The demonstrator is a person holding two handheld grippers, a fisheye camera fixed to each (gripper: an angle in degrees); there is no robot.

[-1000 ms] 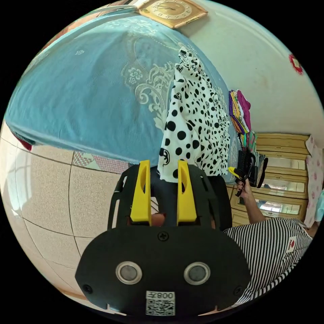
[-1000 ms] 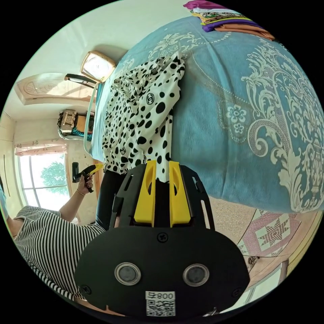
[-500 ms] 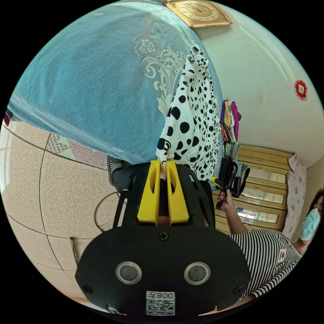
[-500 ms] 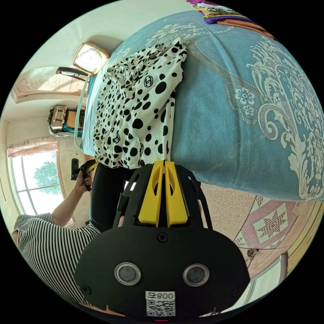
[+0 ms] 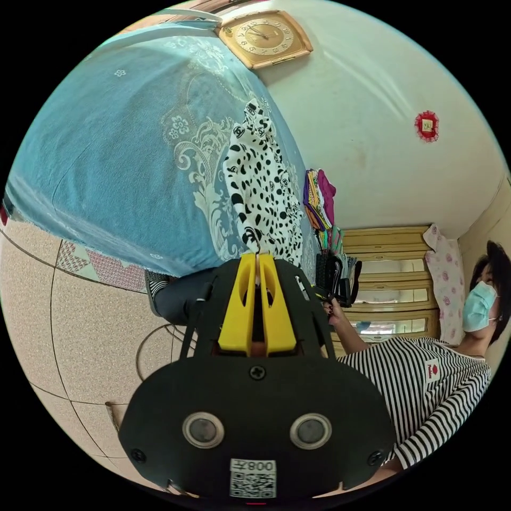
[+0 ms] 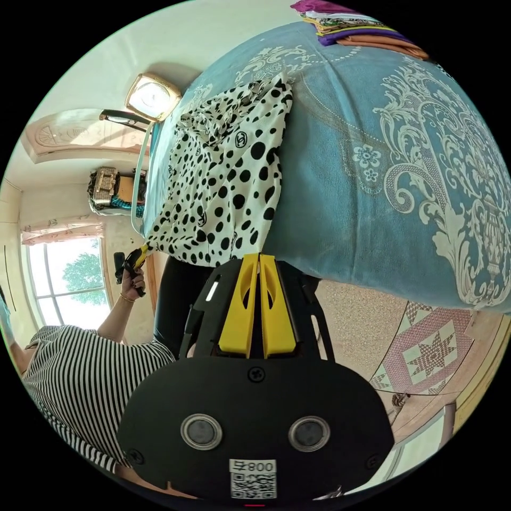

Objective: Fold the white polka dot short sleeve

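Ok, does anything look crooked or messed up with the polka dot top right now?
The polka dot top lies bunched and wrinkled at its far end on the blue bedspread, not yet flat. Its near hem corners are pinched by the left gripper and the right gripper.

Open bedspread point(image 6: 372, 223) beside folded stack point(image 6: 356, 29)
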